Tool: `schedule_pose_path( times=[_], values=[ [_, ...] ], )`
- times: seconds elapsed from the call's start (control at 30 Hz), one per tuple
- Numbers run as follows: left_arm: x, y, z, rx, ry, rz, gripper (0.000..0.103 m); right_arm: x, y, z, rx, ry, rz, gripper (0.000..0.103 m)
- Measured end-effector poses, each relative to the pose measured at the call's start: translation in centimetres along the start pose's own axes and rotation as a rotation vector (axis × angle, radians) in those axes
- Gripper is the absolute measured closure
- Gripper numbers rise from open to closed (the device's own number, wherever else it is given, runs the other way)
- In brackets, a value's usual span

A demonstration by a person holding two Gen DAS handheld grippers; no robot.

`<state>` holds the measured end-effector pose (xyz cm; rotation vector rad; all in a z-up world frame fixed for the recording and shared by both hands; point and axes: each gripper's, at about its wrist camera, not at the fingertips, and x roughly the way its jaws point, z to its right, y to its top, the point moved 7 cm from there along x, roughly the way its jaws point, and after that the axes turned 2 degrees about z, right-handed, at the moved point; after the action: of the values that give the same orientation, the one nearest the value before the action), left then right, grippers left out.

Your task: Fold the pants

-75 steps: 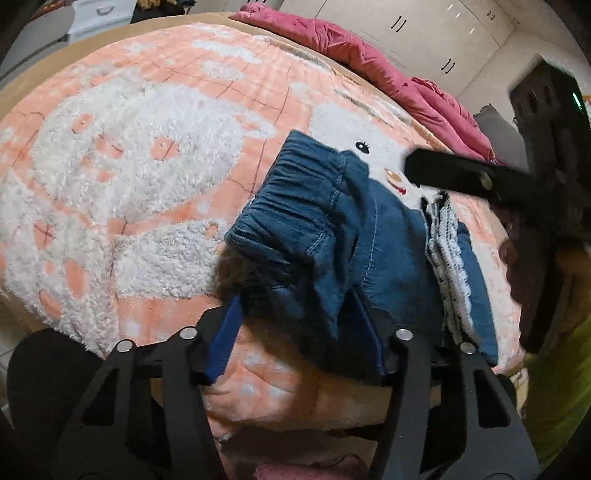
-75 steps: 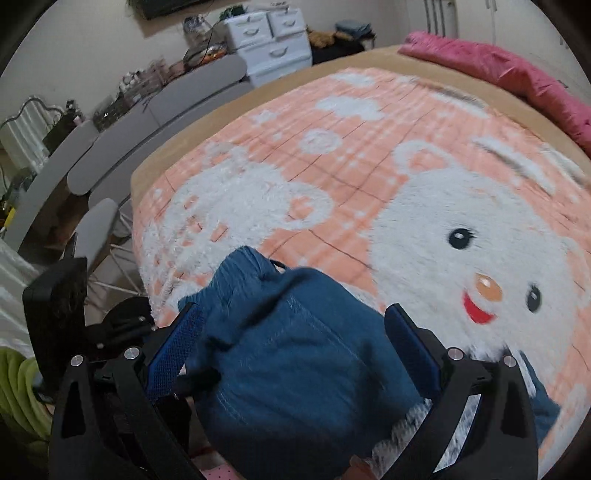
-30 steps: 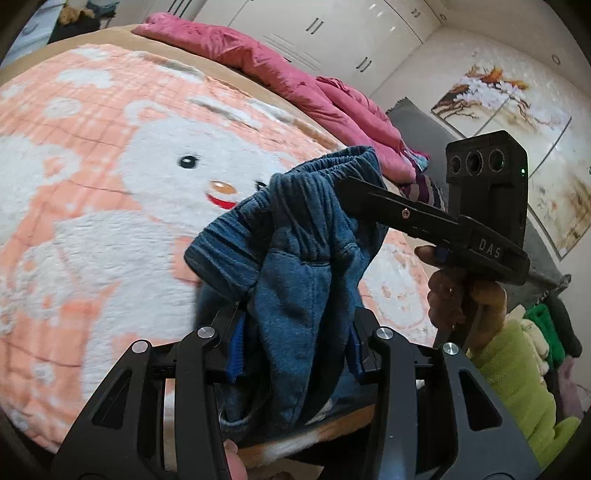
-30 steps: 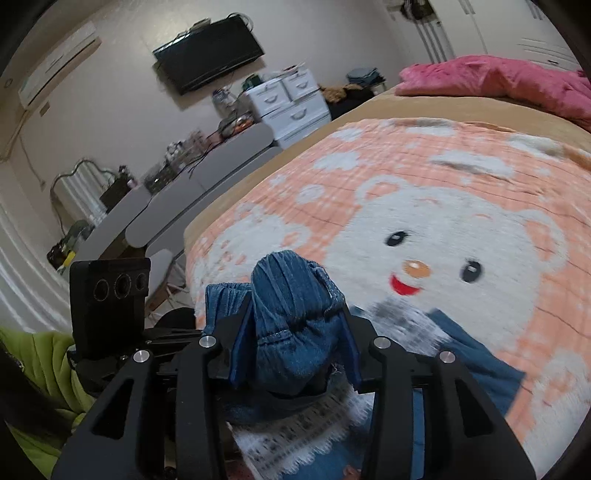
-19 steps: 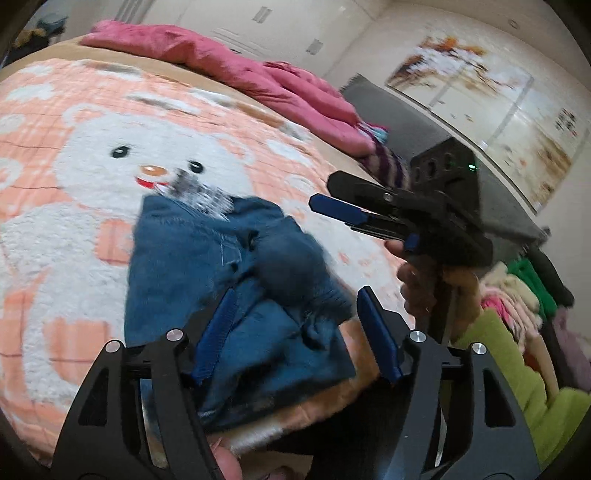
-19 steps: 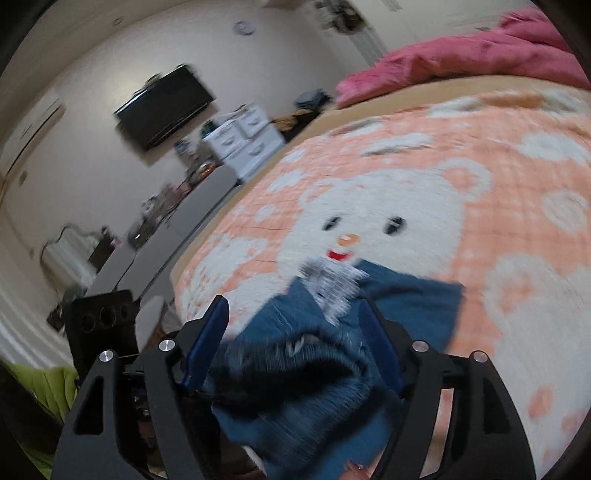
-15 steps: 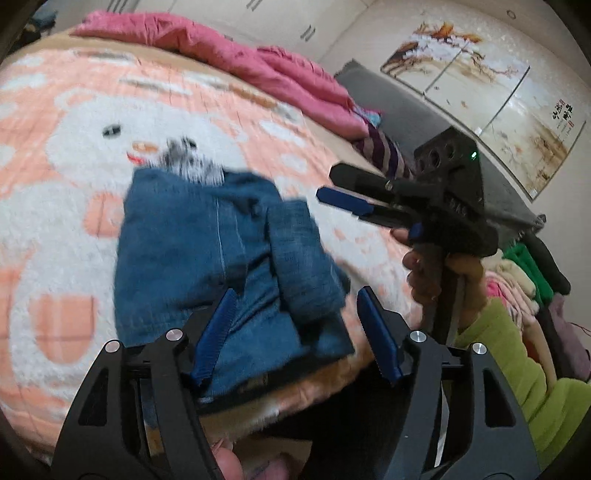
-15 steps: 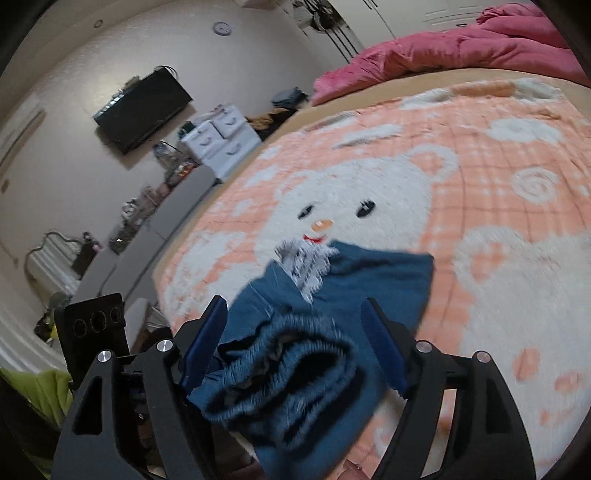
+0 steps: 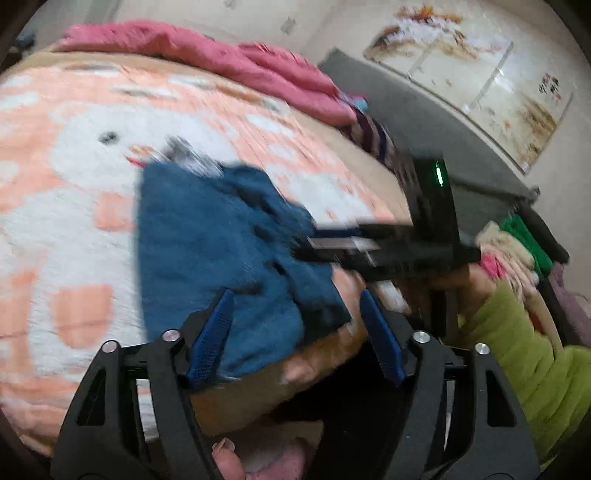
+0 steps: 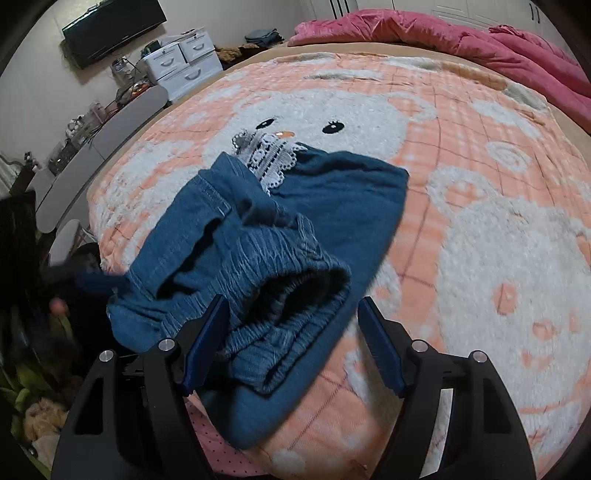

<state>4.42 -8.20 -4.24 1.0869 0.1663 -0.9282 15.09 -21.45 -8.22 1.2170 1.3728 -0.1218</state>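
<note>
We are holding the right gripper (image 10: pixel 291 343) with its jaws spread wide and nothing between its blue pads (image 10: pixel 205 343); the bunched elastic waistband (image 10: pixel 258 273) of the pants (image 10: pixel 295 236) is lying just ahead of and partly between the fingers, but the pads are standing clear of the cloth. We are holding the left gripper (image 9: pixel 295 325) parted as well, its blue pads (image 9: pixel 210 332) apart over the near edge of the denim and pinching nothing. In the left wrist view the right gripper (image 9: pixel 332 243) is reaching in from the right, low over the pants (image 9: pixel 207 236), though motion blur is keeping us from telling whether it is touching them.

The pants are lying folded into a compact blue bundle on the bed, near its front edge, on the orange-and-white bear blanket (image 10: pixel 461 155). Their long axis is running from the near edge toward the bear's face: the waistband end is pointing back toward us, doubled over on top of the rest, and the far end, with a white lace trim (image 10: pixel 269 158) sticking out, is pointing at the bear's nose. The fold is looking loose, with the waistband gaping open.

A pink quilt (image 10: pixel 443 33) is lying along the far side of the bed, and white drawers (image 10: pixel 181 62) are standing beyond its far left corner.
</note>
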Motion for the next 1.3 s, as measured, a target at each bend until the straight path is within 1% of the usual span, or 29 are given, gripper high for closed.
schedule_pose_path(
  times=[0.07, 0.13, 0.17, 0.2, 0.23, 0.27, 0.3, 0.33, 0.4, 0.43, 0.5, 0.53, 0.57, 0.67, 0.77, 0.8, 0.83, 0.9, 0.93, 0.97, 1.03, 1.1, 1.17, 1.2, 1.23, 1.3],
  values=[
    [-0.8, 0.9, -0.8, 0.011, 0.063, 0.030, 0.038, -0.4, -0.3, 0.0, -0.002, 0.000, -0.003, 0.032],
    [-0.7, 1.4, -1.6, 0.037, 0.154, 0.038, 0.038, -1.1, -0.1, -0.2, -0.008, 0.004, 0.002, 0.032],
    [-0.5, 1.3, -1.8, 0.052, 0.189, 0.038, 0.045, -2.0, 0.4, -0.5, -0.003, 0.020, 0.027, 0.031],
    [-0.4, 1.2, -1.7, 0.061, 0.198, 0.040, 0.051, -3.1, 1.1, -0.7, 0.001, 0.038, 0.061, 0.031],
    [-0.1, 1.1, -1.5, 0.074, 0.203, 0.037, 0.063, -3.9, 1.7, -1.0, 0.006, 0.055, 0.096, 0.031],
    [0.4, 0.9, -1.2, 0.096, 0.210, 0.027, 0.070, -4.5, 2.5, -1.1, 0.009, 0.069, 0.124, 0.031],
    [0.8, 0.8, -1.0, 0.112, 0.216, 0.021, 0.075, -5.1, 3.4, -1.4, 0.008, 0.079, 0.152, 0.031],
    [1.1, 0.5, -0.8, 0.126, 0.217, 0.016, 0.082, -5.2, 4.0, -1.7, 0.004, 0.080, 0.158, 0.031],
    [1.6, -0.1, -0.4, 0.140, 0.205, -0.003, 0.083, -4.6, 5.6, -2.3, -0.017, 0.075, 0.147, 0.031],
    [2.3, -0.5, -0.4, 0.144, 0.216, -0.032, 0.085, -4.2, 6.3, -2.4, -0.023, 0.071, 0.137, 0.032],
    [2.8, -1.7, -0.3, 0.151, 0.210, -0.072, 0.085, -2.8, 7.8, -2.7, -0.034, 0.062, 0.107, 0.038],
    [3.1, -2.1, -0.2, 0.165, 0.218, -0.086, 0.085, -1.7, 8.7, -2.7, -0.045, 0.051, 0.083, 0.047],
    [3.5, -2.5, -0.2, 0.189, 0.235, -0.099, 0.085, -0.7, 9.3, -2.7, -0.053, 0.036, 0.062, 0.052],
    [3.5, -2.8, -0.5, 0.184, 0.224, -0.101, 0.085, 2.2, 10.2, -2.8, -0.069, 0.021, -0.007, 0.055],
    [3.5, -2.9, -0.7, 0.179, 0.213, -0.102, 0.085, 4.7, 9.8, -3.4, -0.104, 0.026, -0.089, 0.055],
    [3.5, -2.9, -0.7, 0.180, 0.212, -0.101, 0.085, 5.2, 9.4, -3.7, -0.113, 0.040, -0.115, 0.055],
    [3.5, -3.0, -0.7, 0.182, 0.211, -0.101, 0.085, 6.0, 8.6, -4.1, -0.139, 0.033, -0.158, 0.055],
    [3.5, -3.0, -0.7, 0.179, 0.205, -0.099, 0.085, 6.5, 7.6, -4.6, -0.175, 0.016, -0.185, 0.055],
    [3.5, -3.0, -0.8, 0.171, 0.198, -0.098, 0.085, 6.5, 7.3, -4.8, -0.180, 0.016, -0.179, 0.066],
    [3.4, -2.9, -0.8, 0.167, 0.194, -0.097, 0.085, 6.4, 7.2, -4.9, -0.181, 0.014, -0.170, 0.088],
    [3.2, -2.8, -0.8, 0.151, 0.183, -0.095, 0.085, 6.0, 7.3, -5.1, -0.185, -0.023, -0.147, 0.096],
    [3.1, -2.6, -0.9, 0.141, 0.179, -0.091, 0.085, 4.8, 8.2, -5.9, -0.211, -0.056, -0.075, 0.097],
    [3.0, -2.5, -1.0, 0.131, 0.178, -0.085, 0.085, 4.1, 9.4, -6.2, -0.211, -0.055, -0.039, 0.098],
    [2.9, -2.4, -1.0, 0.128, 0.178, -0.085, 0.085, 4.0, 10.0, -6.3, -0.224, -0.063, -0.019, 0.101],
    [2.9, -2.3, -1.1, 0.123, 0.177, -0.086, 0.085, 4.2, 10.5, -6.1, -0.229, -0.078, -0.012, 0.101],
    [3.0, -2.3, -1.0, 0.122, 0.180, -0.082, 0.085, 5.4, 11.0, -5.5, -0.220, -0.098, -0.038, 0.102]
  ],
)
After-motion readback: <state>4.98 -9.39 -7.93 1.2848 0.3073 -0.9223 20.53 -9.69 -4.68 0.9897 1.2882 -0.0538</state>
